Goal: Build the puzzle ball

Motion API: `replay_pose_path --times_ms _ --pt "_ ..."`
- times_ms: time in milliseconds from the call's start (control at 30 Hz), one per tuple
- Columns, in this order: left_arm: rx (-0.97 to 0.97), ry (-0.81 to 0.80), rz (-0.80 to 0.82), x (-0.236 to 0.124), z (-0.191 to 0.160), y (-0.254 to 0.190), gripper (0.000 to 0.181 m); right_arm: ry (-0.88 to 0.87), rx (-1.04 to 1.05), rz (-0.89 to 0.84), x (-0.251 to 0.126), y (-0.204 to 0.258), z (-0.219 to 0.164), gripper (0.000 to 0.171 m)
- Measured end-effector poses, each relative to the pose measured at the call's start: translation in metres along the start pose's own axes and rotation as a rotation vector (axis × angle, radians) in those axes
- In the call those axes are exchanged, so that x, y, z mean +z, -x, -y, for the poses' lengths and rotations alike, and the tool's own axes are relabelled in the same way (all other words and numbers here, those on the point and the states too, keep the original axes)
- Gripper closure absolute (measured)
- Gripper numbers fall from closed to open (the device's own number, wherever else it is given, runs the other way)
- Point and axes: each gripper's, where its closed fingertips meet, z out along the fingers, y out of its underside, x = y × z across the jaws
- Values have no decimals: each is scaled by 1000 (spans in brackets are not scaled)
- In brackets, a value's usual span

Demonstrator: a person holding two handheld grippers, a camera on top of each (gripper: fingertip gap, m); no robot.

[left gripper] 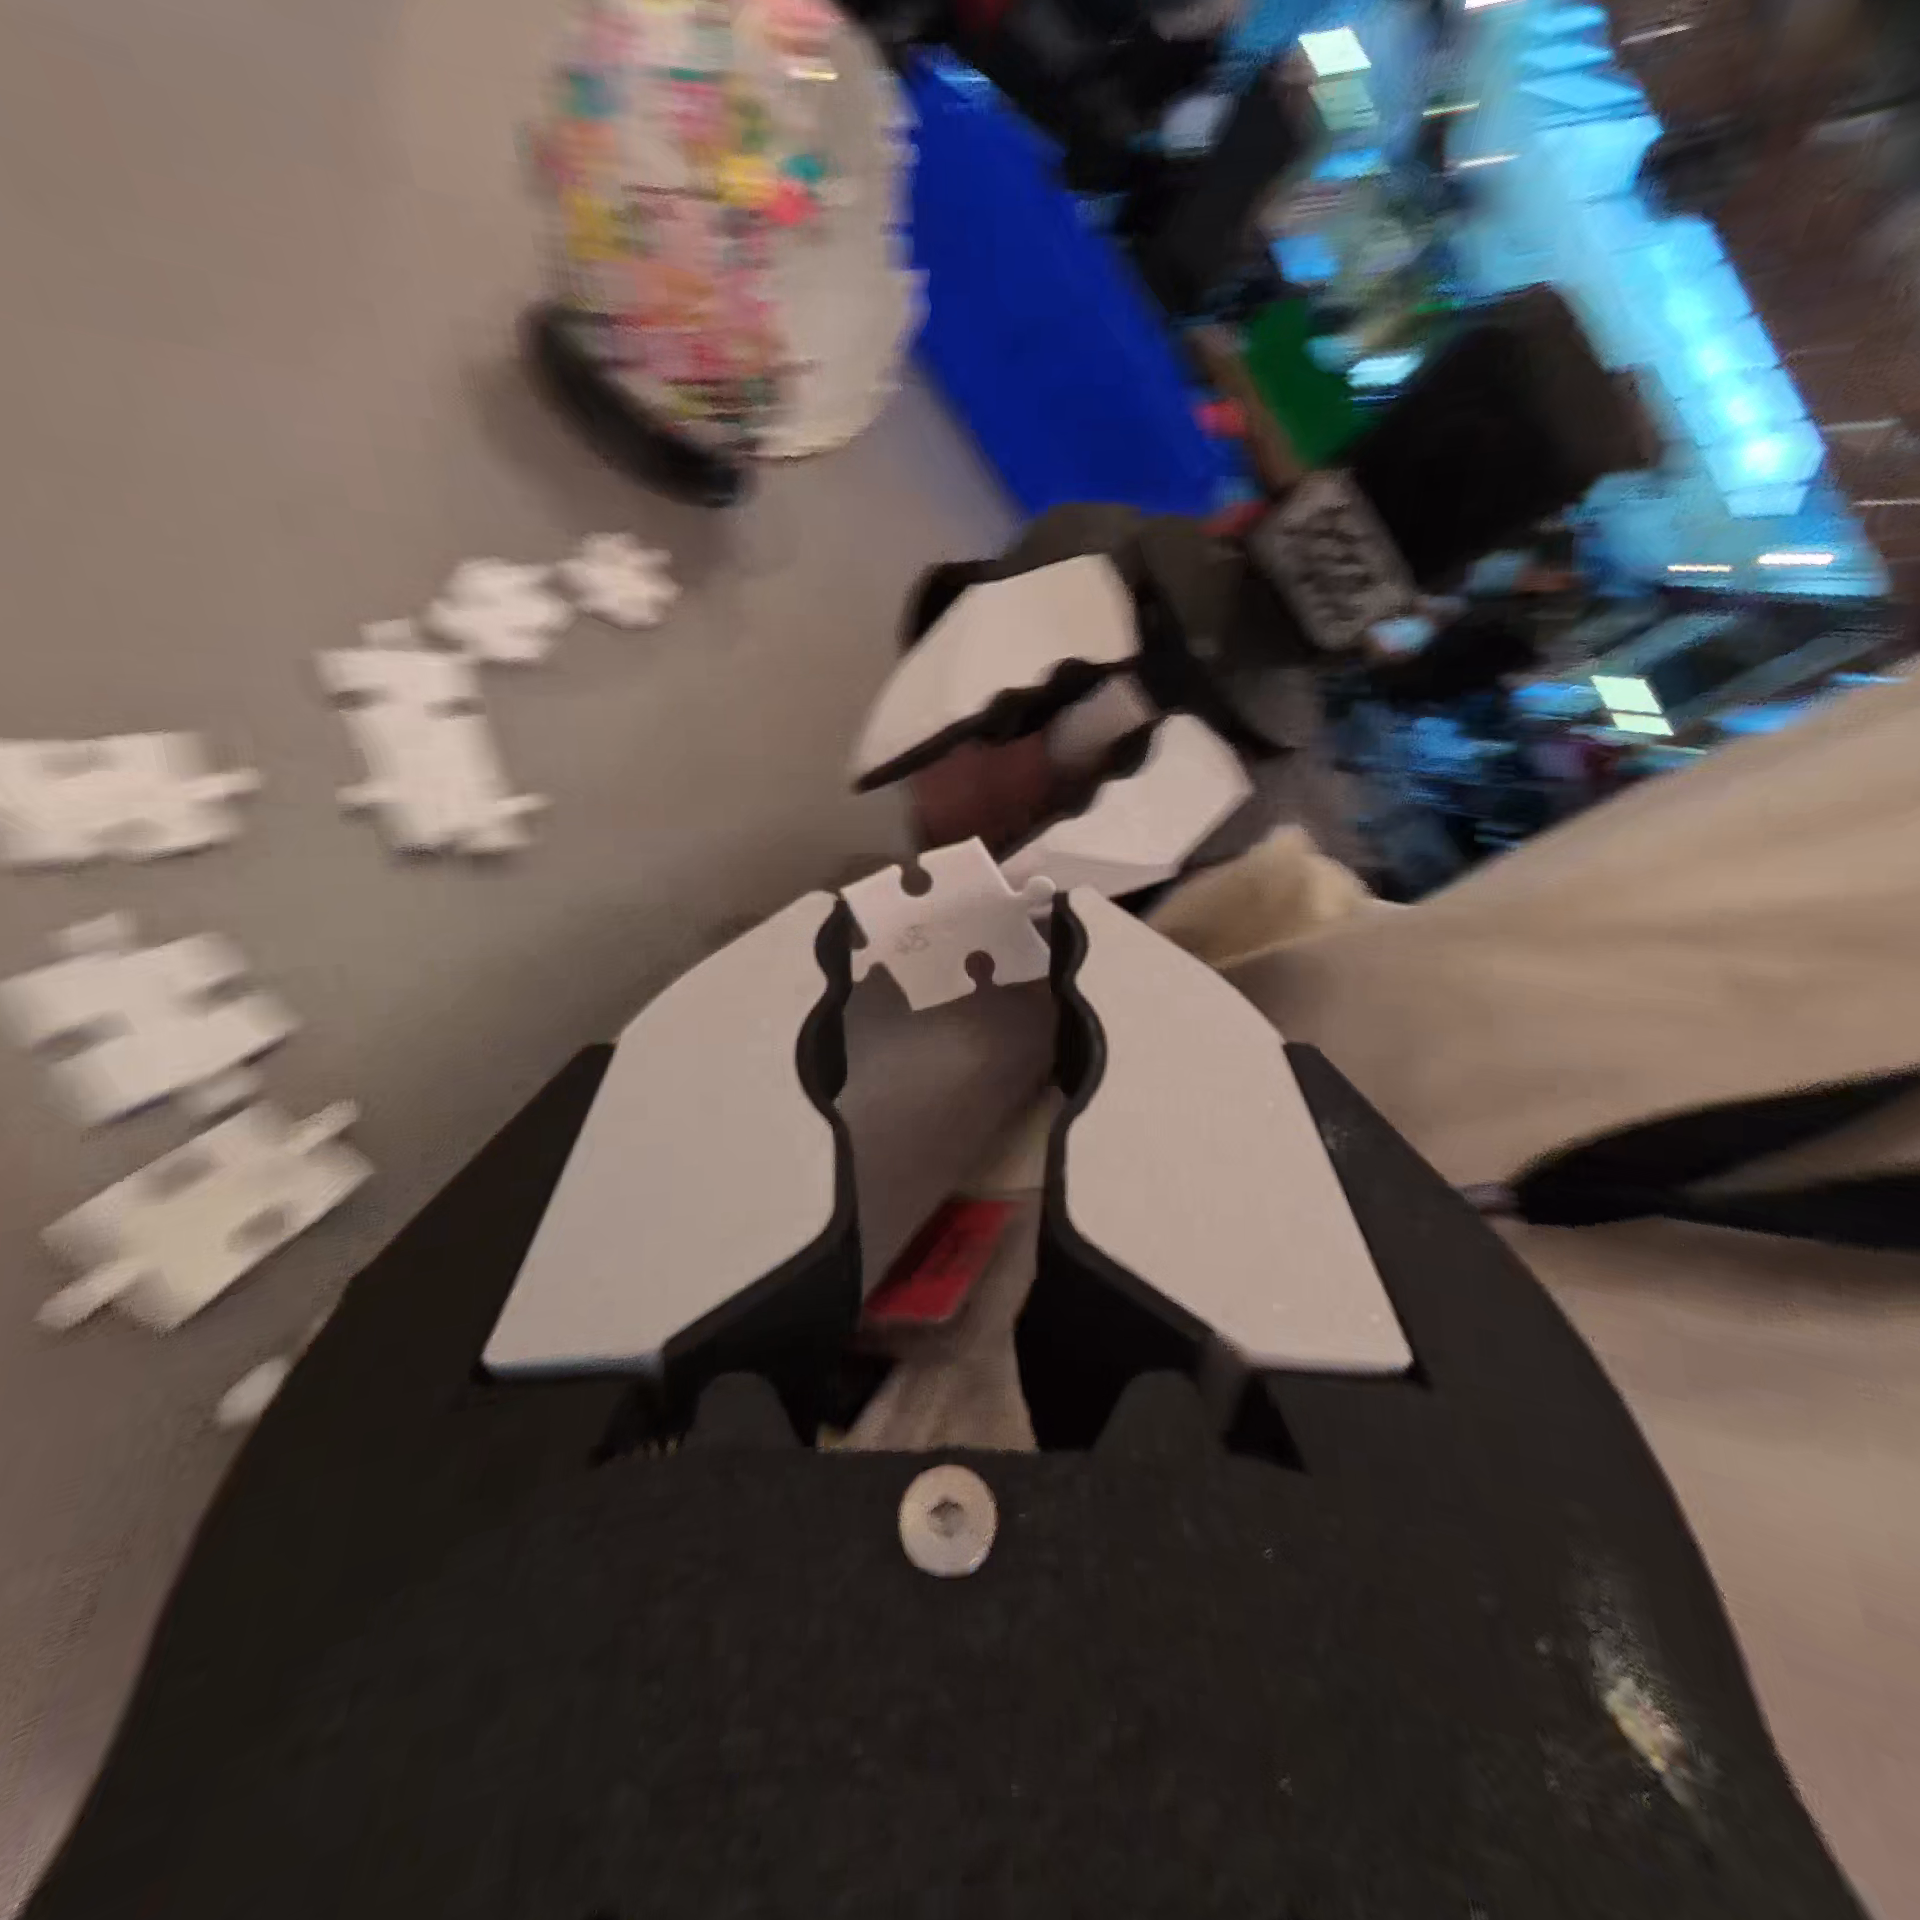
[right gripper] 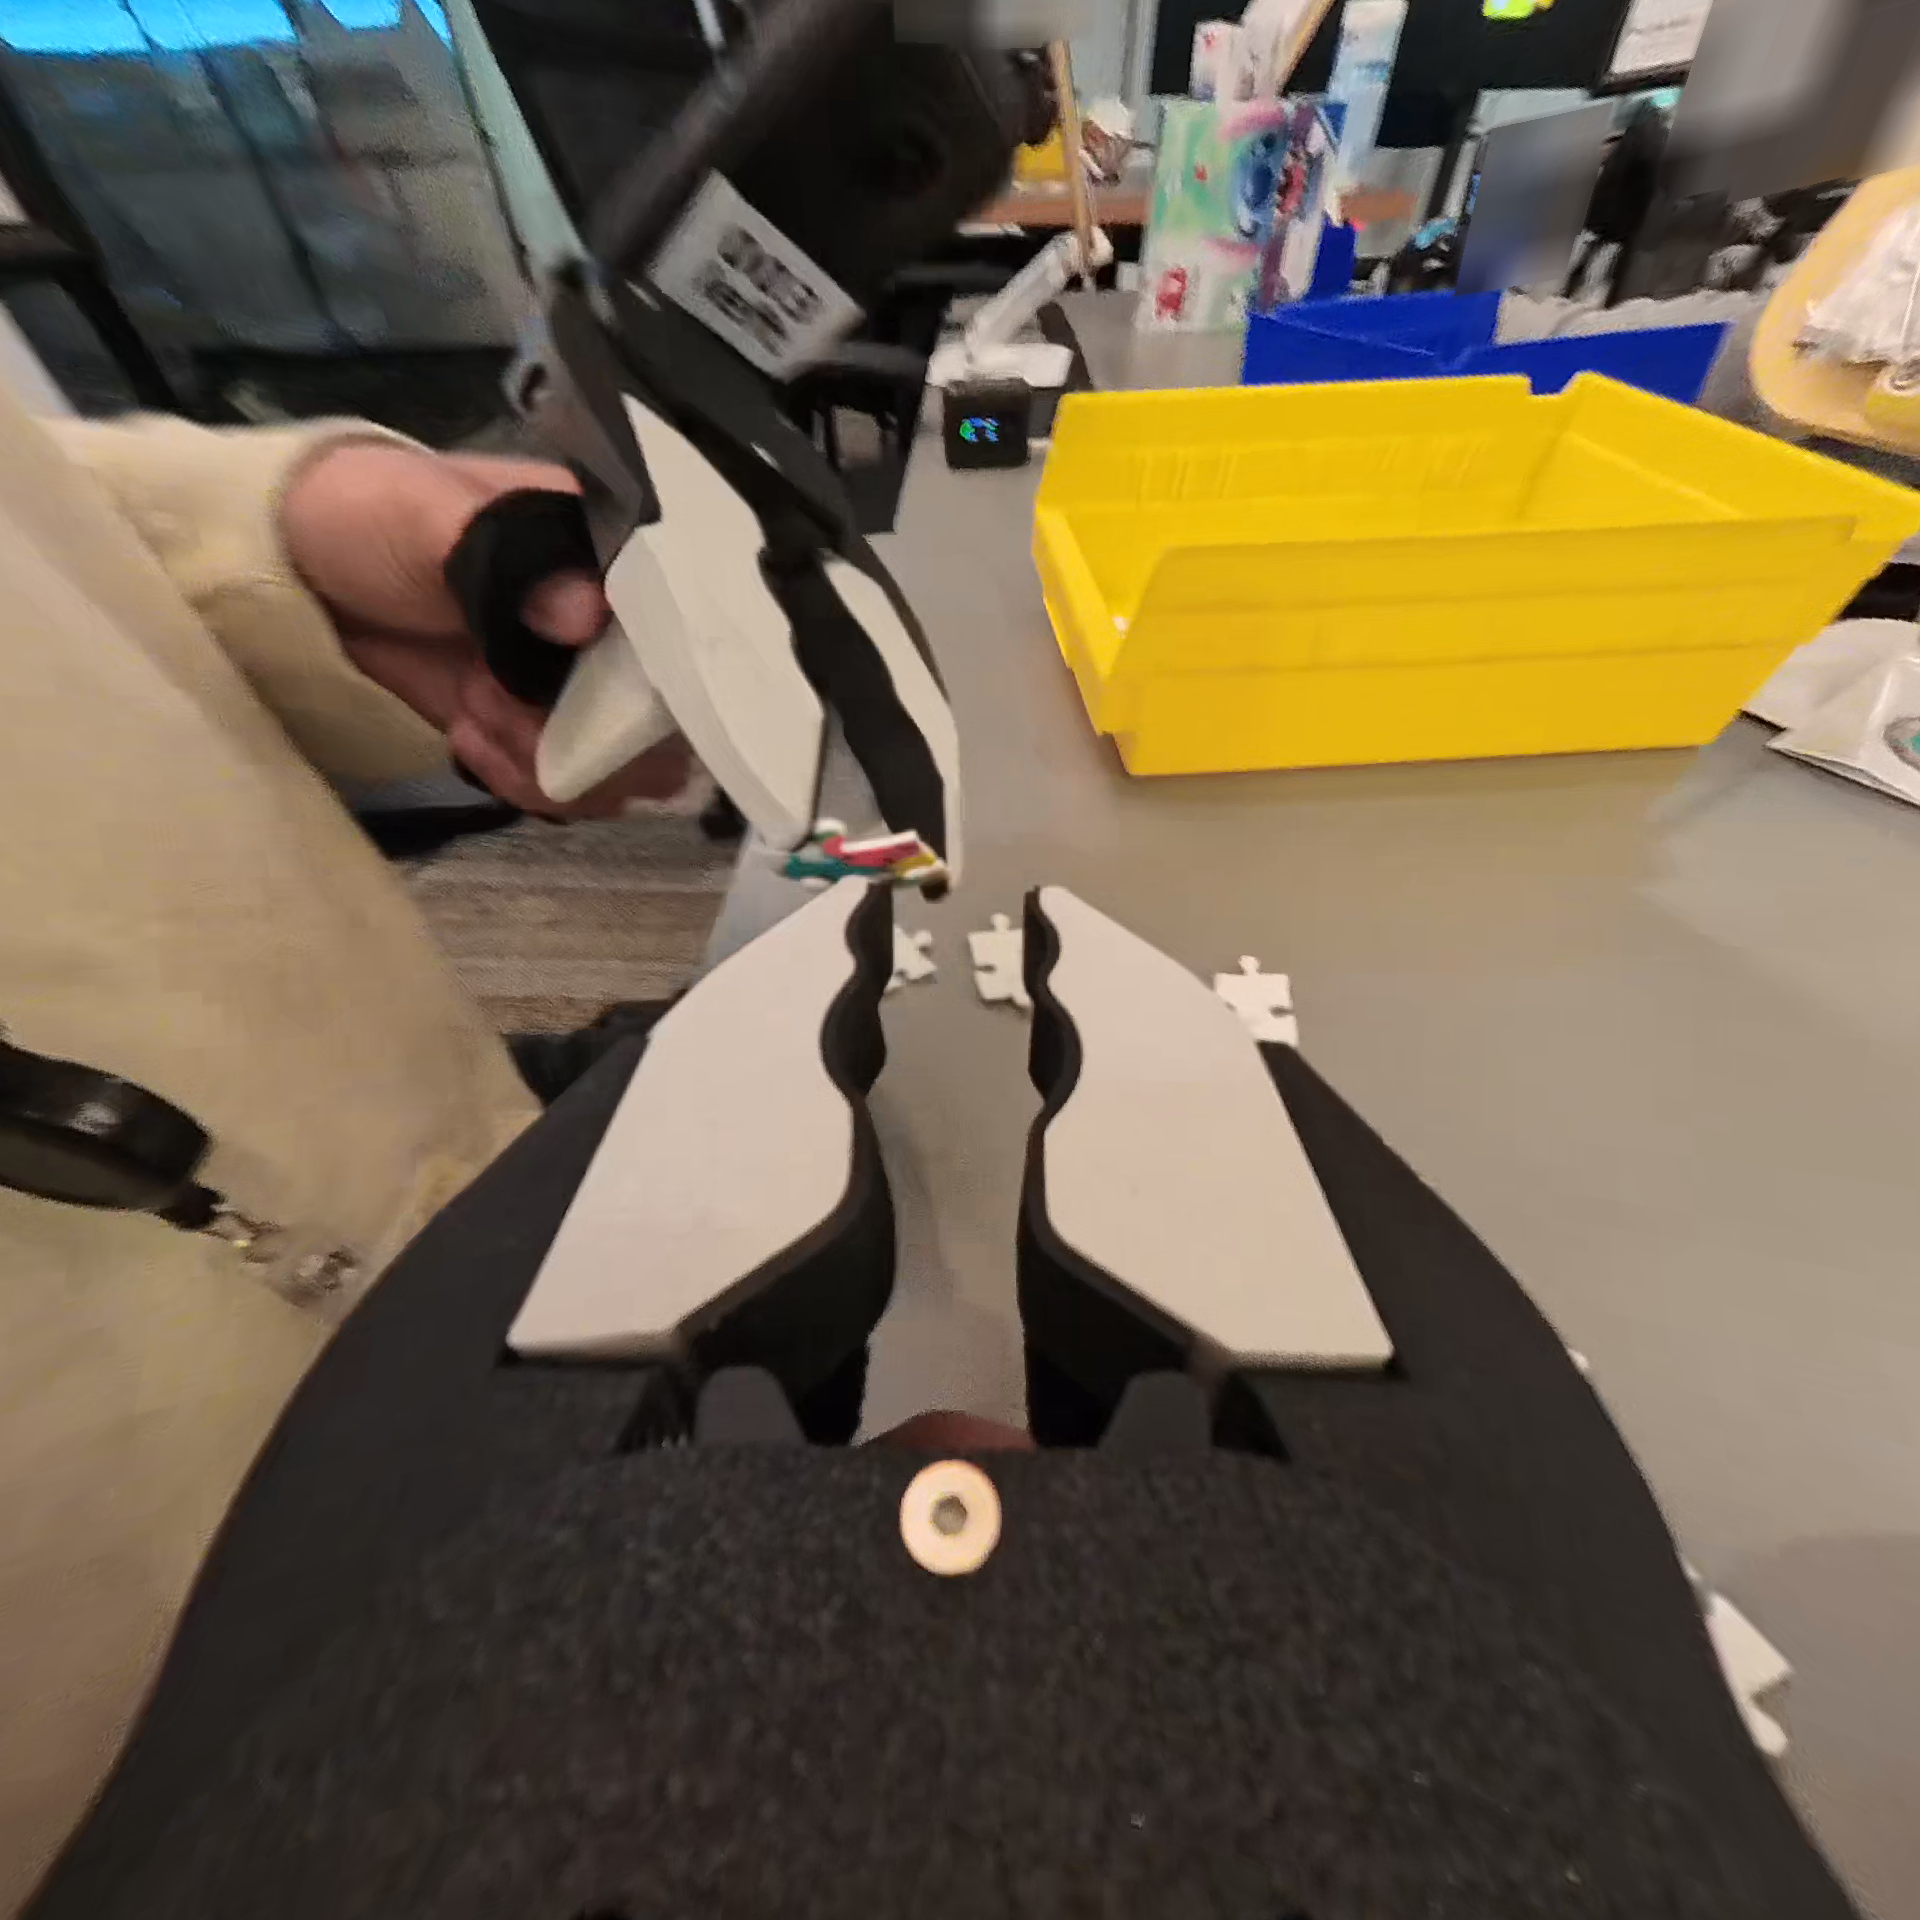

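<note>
Between left hand-held gripper tips, puzzle piece lies crosswise, white-side-up.

Black tongs with grey fingers; cream sleeve.

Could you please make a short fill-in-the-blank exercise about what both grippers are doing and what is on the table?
1. The left gripper holds one puzzle ____ at its fingertips.
2. The right gripper is open and holds ____.
3. The bin on the grey table is ____ in colour.
4. The loose pieces on the table lie with their ____ side up.

Missing words: piece; nothing; yellow; white
</note>
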Motion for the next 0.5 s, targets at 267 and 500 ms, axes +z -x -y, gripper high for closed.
replay_pose_path --times_ms 267,500 --pt "-110 9 -431 19 8 -32 146 -93 -13 165 -35 19 24 150" --pt "-87 23 -310 21 3 -15 150 -16 -27 168 -31 17 7 165"
